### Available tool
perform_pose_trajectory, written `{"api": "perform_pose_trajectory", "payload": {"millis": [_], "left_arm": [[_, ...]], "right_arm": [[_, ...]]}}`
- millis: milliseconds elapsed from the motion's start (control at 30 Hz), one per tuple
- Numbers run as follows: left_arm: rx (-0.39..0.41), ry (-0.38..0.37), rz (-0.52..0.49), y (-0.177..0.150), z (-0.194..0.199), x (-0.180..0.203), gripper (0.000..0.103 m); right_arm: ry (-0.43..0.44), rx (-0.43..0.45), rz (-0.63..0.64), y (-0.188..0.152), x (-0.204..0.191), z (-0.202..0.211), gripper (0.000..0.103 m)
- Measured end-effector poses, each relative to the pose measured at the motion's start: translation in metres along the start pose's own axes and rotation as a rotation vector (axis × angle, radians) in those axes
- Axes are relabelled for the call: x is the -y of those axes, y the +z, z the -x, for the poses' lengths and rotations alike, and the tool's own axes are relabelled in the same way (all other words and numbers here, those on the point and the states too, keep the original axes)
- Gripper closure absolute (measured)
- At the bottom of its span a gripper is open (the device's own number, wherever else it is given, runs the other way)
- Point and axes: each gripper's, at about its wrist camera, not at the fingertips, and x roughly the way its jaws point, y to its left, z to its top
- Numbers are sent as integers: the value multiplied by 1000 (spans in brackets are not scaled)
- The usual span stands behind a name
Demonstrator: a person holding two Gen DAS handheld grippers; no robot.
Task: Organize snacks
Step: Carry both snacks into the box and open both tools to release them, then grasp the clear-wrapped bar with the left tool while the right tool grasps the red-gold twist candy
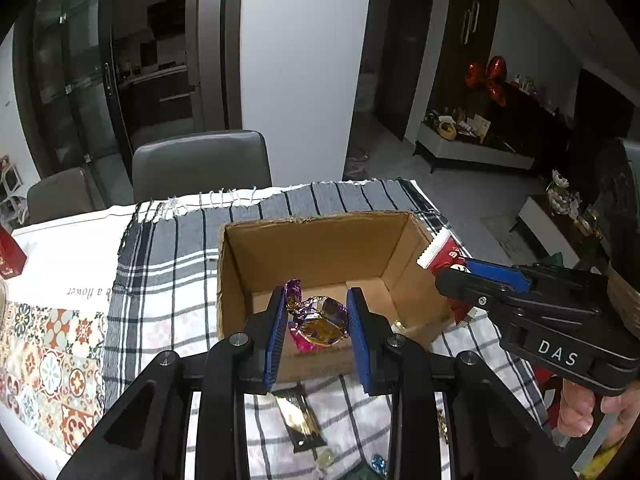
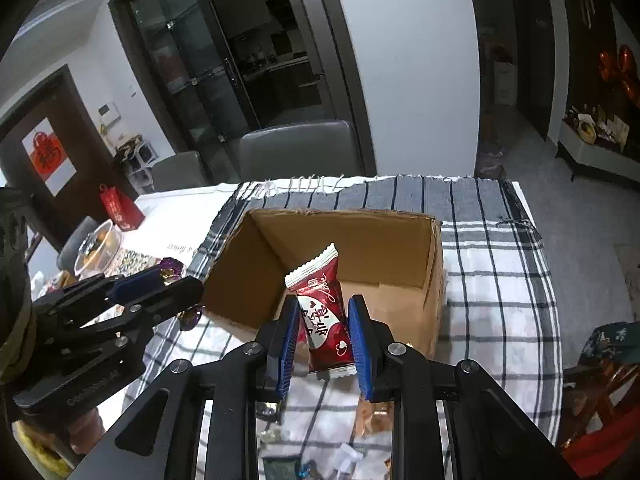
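Nearest the left wrist camera, the left claw is closed around a purple and gold foil-wrapped candy, its 2 blue pads pressing the wrapper from both sides. The candy hangs over the near edge of an open cardboard box, which sits on a grey and white plaid cloth covering the table.

In the right wrist view, the right claw grips a red snack packet with white lettering and a serrated top edge, held upright above the near wall of the same cardboard box. The left wrist view shows this packet just beyond the box's right wall, clamped in the right claw.

On the cloth below the left claw lie a gold-wrapped bar and small loose candies. A red gift box and a clear lidded container stand on the table's far left. 2 grey chairs stand behind the table.
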Motion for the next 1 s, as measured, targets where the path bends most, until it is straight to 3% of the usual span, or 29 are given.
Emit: {"api": "perform_pose_trajectory", "payload": {"millis": [233, 300, 367, 1000], "left_arm": [[17, 34, -25, 11, -21, 3, 66], [30, 57, -50, 11, -21, 4, 61], [36, 66, -59, 9, -18, 6, 45], [10, 38, -106, -43, 33, 43, 45]], "right_arm": [[-41, 1, -2, 6, 10, -16, 74], [-61, 7, 2, 5, 10, -16, 73], [-58, 7, 1, 3, 12, -14, 73], [-51, -12, -8, -55, 8, 41, 73]]}}
